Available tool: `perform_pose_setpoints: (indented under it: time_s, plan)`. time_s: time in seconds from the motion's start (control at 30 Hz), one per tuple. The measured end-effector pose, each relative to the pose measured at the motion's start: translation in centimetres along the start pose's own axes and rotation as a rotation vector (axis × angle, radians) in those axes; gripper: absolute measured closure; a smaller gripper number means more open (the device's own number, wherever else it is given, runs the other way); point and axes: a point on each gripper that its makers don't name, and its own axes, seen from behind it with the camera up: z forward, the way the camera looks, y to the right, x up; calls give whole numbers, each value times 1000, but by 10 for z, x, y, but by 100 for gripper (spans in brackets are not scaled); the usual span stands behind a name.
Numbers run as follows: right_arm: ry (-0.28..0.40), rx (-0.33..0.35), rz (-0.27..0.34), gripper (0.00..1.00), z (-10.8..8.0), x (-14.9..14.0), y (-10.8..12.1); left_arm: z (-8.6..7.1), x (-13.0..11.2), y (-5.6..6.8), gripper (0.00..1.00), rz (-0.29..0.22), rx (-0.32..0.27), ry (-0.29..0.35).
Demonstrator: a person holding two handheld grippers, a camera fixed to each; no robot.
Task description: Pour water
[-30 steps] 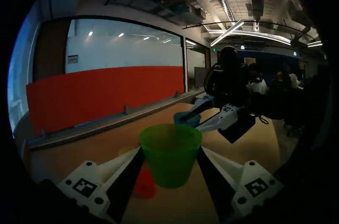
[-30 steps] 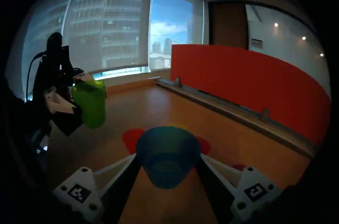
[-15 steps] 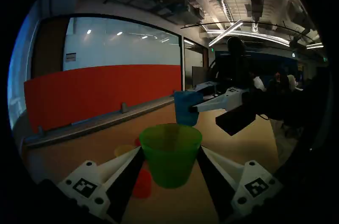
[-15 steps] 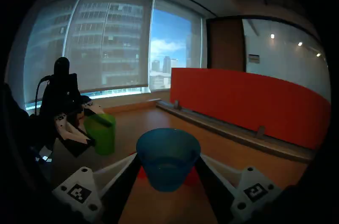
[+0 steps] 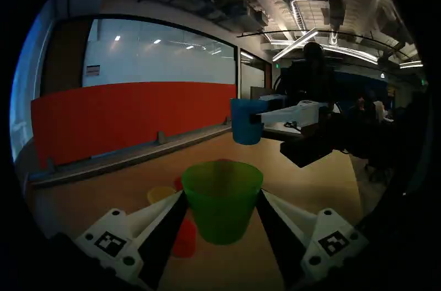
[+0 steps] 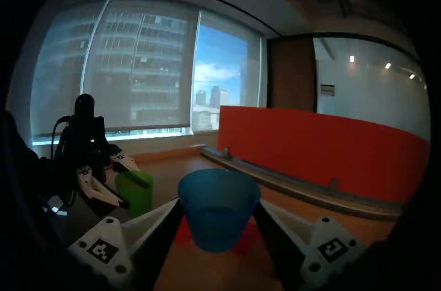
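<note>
Wooden tabletop (image 5: 314, 181), red partition (image 5: 127, 114) behind it: you hold one cup in each tool.
Your left hand-held gripper (image 5: 221, 196) clamps the green cup (image 5: 222, 205), upright. Your right hand-held gripper (image 6: 219, 209) clamps the blue cup (image 6: 219, 216), also upright. In the left gripper view, the blue cup stands higher than the green cup, beyond it and apart.

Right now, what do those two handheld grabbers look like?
Both are alike: the left gripper and right gripper have white wedge-shaped fingers with black inner faces, each bearing a square black-and-white marker. Behind sits a black body with a black cable.
</note>
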Motion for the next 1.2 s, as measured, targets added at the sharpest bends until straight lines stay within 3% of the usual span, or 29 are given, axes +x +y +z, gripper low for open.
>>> perform_pose_setpoints:
  time_s: [0.87,1.2]
  plan:
    - [34,6,-19,10,-1,21,-4,6,2,10,16,-4,-28,12]
    - [54,17,-75,11,1,36,-10,6,3,14,16,7,-28,22]
